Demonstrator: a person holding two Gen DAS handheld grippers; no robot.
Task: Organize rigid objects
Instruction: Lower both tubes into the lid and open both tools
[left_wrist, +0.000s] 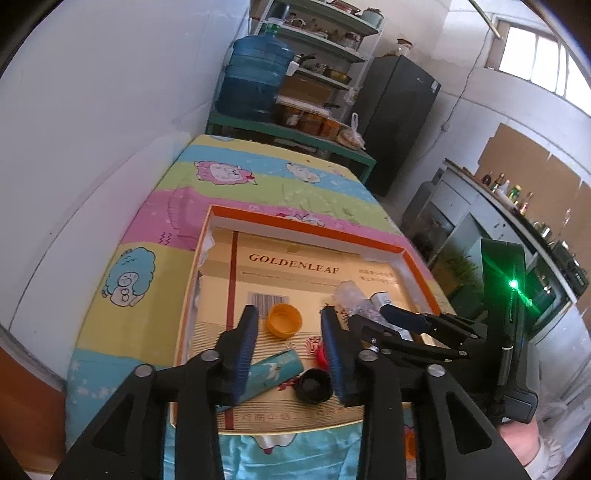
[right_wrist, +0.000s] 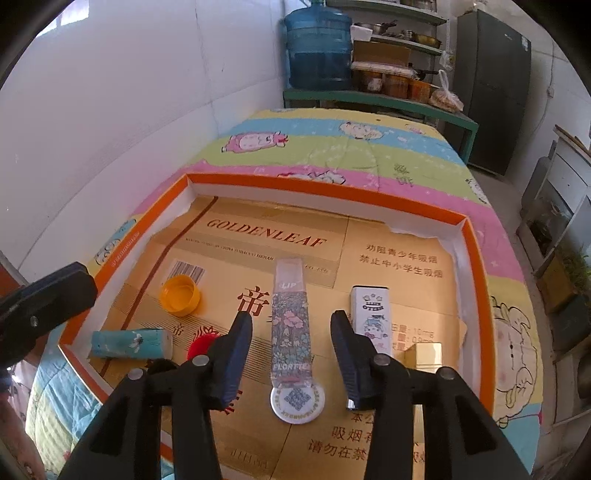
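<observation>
Your right gripper (right_wrist: 291, 332) hangs released over the lip tube (right_wrist: 290, 325) (left gripper (left_wrist: 291, 332) released too); closing off-centre could roll it.

Soft daylight, sharp focus, fisheye-curved edges

Tray (right_wrist: 469, 236) sits on bed (right_wrist: 369, 155). In tray: bottle cap (right_wrist: 180, 295) far left, tube (right_wrist: 131, 344) nearer, lip-product pack (right_wrist: 290, 325) centre, small carton (right_wrist: 371, 317) right of it. Water jug (right_wrist: 317, 48) on bench behind bed.
</observation>
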